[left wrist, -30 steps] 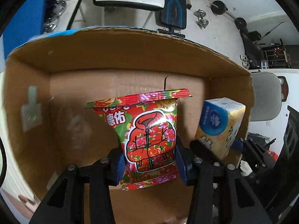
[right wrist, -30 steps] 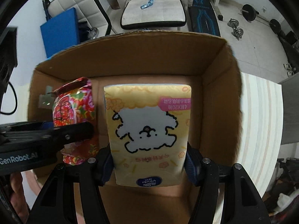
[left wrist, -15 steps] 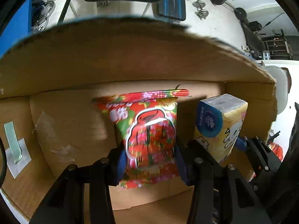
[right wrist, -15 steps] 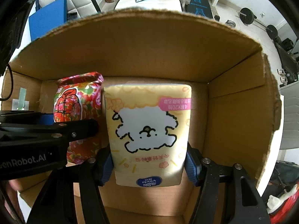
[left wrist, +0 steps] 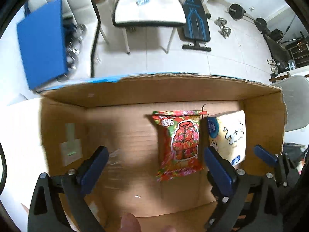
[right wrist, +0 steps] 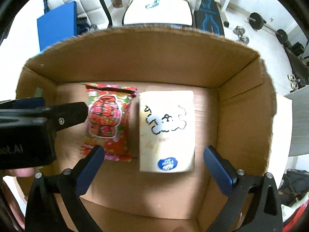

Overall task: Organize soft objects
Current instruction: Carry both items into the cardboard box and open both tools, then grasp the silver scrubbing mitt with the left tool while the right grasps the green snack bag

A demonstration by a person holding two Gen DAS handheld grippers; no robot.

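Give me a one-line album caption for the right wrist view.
Open right gripper above a tissue pack and red snack bag inside a cardboard box.

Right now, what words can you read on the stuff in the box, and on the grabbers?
"bot.AI" – on the black body of the left gripper, cut off by the picture's edge.
Two white Chinese characters – on the red flowery packet; too blurred to read surely.
Blue oval logo – on the yellow tissue pack; blurred, unreadable.
Small pink print on the same pack – unreadable.
Cardboard box – no words visible.
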